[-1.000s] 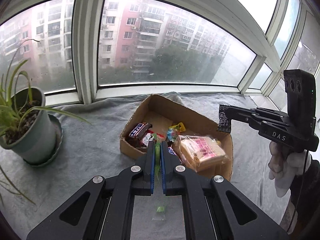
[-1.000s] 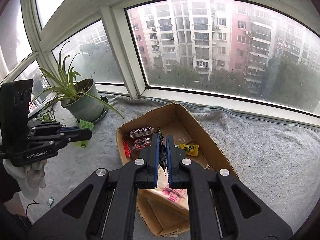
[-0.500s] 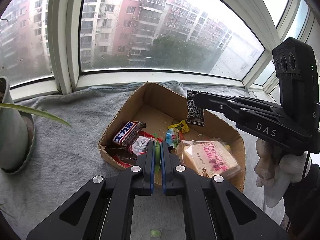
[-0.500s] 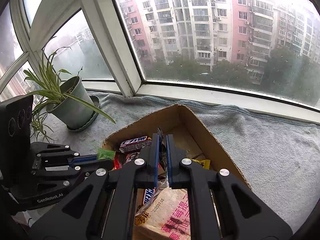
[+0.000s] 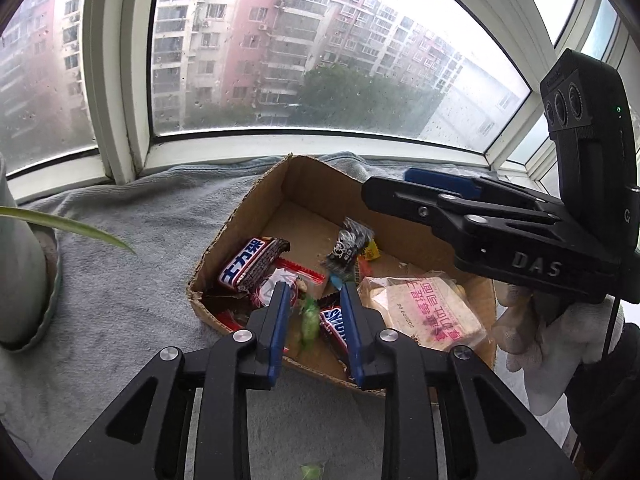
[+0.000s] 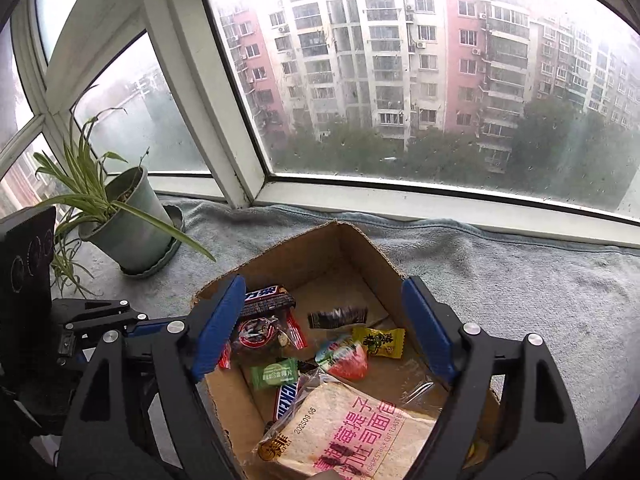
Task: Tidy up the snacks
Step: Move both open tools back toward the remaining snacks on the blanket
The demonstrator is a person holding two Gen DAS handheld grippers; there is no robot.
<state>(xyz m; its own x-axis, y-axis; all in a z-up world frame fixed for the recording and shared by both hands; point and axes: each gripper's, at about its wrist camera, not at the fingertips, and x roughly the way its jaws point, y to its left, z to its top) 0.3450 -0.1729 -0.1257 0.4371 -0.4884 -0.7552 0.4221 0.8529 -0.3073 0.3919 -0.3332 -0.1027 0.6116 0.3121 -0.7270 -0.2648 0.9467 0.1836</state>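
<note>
Above the cardboard box (image 6: 352, 248), both grippers' jaws are opening: left gripper (image 5: 314, 320) around a loose green candy (image 5: 309, 322), right gripper (image 6: 324, 328) empty, black packet (image 6: 338, 316) below.

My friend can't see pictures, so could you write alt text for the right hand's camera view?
A cardboard box of wrapped snacks sits on a grey cloth at a rainy window, framed by the right gripper, its blue fingers opening with nothing between them. A potted plant stands left.
</note>
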